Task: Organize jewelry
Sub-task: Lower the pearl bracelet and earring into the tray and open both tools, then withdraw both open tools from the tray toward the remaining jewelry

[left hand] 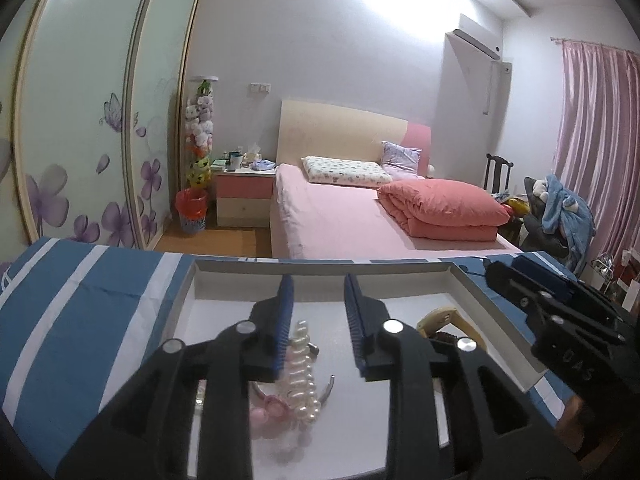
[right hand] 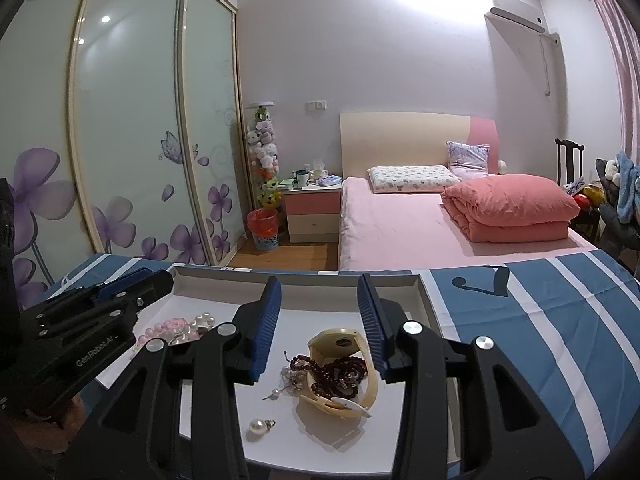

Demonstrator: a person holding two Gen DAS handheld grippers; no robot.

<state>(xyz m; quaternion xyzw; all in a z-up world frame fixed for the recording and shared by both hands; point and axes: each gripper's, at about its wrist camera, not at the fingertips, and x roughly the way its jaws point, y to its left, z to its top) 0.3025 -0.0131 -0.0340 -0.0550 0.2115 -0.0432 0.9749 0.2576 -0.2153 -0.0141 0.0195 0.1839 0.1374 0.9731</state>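
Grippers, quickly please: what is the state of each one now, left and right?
Left gripper: open, holding nothing, above the pearl hair clip.
Right gripper: open, holding nothing, above the cream watch.

- The right gripper, its blue-padded jaws spread apart, hovers over a shallow white cardboard tray.
- Between its fingers lie a cream plastic watch and dark red bead bracelet.
- Nearer, a loose pearl pendant.
- Left: the left gripper, beside what seem pink beads.

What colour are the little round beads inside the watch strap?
Dark red beads, coiled within the cream watch; right wrist view shows them best.
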